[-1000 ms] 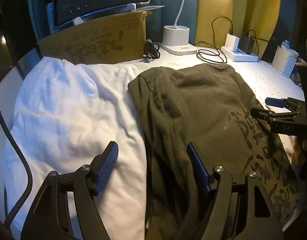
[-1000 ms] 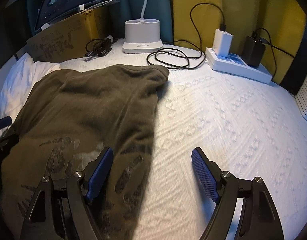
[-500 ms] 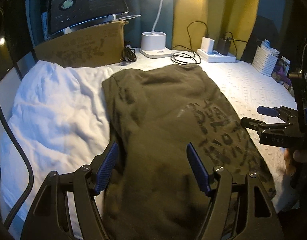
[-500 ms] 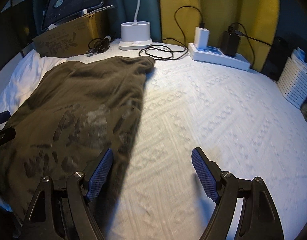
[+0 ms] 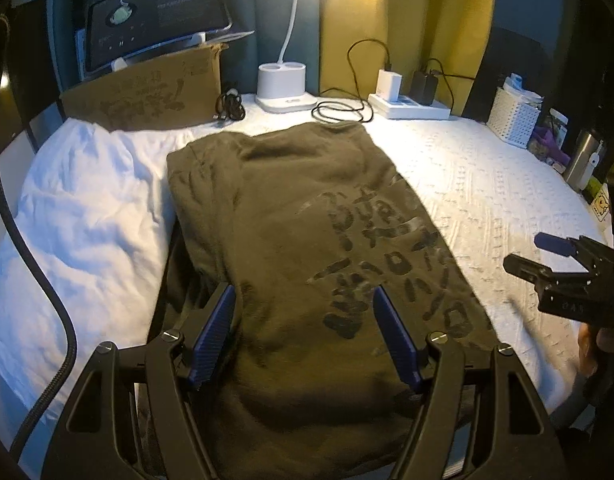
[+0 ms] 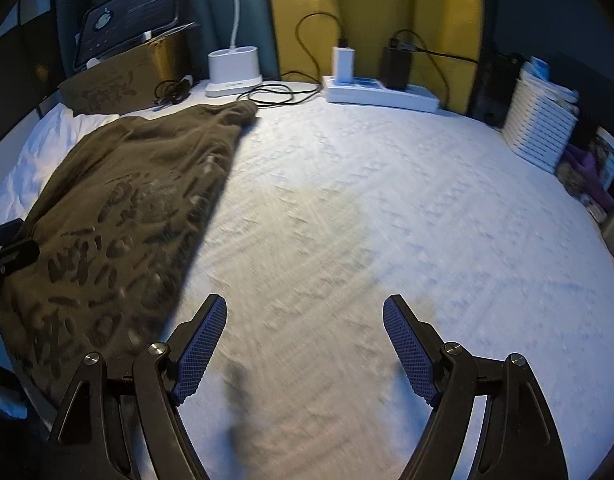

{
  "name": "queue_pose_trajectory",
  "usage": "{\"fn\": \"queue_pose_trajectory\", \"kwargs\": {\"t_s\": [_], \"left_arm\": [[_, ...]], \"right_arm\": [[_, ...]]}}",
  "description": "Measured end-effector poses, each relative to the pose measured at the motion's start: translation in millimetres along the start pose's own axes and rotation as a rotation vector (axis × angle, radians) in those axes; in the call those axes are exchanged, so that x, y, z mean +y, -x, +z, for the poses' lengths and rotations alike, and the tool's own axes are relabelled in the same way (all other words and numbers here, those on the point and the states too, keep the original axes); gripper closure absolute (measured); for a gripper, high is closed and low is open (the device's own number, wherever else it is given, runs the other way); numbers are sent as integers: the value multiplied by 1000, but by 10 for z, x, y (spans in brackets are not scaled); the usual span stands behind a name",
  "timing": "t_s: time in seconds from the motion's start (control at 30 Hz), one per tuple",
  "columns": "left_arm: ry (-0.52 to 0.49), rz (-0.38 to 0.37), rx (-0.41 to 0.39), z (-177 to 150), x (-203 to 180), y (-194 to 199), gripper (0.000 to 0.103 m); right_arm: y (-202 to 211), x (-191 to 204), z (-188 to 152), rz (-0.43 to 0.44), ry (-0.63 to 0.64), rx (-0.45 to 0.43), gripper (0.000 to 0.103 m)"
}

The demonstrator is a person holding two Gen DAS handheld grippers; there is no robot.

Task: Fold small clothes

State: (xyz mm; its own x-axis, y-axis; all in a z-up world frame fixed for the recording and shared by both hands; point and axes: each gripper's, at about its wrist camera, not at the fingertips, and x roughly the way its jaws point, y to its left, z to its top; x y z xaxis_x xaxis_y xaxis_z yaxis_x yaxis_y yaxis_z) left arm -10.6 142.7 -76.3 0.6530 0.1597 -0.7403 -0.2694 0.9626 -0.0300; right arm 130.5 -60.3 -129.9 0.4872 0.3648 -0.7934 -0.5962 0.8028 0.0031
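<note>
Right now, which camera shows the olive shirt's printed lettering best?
The left wrist view: the olive shirt lies straight ahead and its lettering is centred and sharp. The right wrist view shows the shirt only obliquely at the left edge, lettering skewed and blurred.

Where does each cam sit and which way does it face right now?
Left wrist: on the left gripper, open, above the olive-green printed shirt, facing the headboard; the right gripper shows at the right edge.
Right wrist: on the right gripper, open, over the bare white textured bedspread, facing the yellow wall.
Shared: shirt, bedspread, white lamp base, white power strip.
</note>
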Motion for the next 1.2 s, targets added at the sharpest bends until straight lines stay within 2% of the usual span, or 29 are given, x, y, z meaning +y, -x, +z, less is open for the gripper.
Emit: {"fn": "queue_pose_trajectory", "kwargs": {"t_s": [0.07, 0.13, 0.23, 0.77, 1.2], "left_arm": [[-12, 10, -12, 0, -56, 41, 32], [-31, 51, -33, -7, -117, 98, 32], [-52, 53, -66, -10, -205, 216, 32], [-174, -78, -163, 58, -859, 600, 32], [-224, -112, -303, 288, -1080, 1030, 32]], "right_arm": [[64, -57, -58, -7, -11, -4, 21], [133, -112, -113, -13, -20, -10, 21], [244, -171, -171, -22, -30, -23, 21], [922, -520, -394, -91, -87, -106, 21], [1587, -737, -420, -168, -117, -212, 21]]}}
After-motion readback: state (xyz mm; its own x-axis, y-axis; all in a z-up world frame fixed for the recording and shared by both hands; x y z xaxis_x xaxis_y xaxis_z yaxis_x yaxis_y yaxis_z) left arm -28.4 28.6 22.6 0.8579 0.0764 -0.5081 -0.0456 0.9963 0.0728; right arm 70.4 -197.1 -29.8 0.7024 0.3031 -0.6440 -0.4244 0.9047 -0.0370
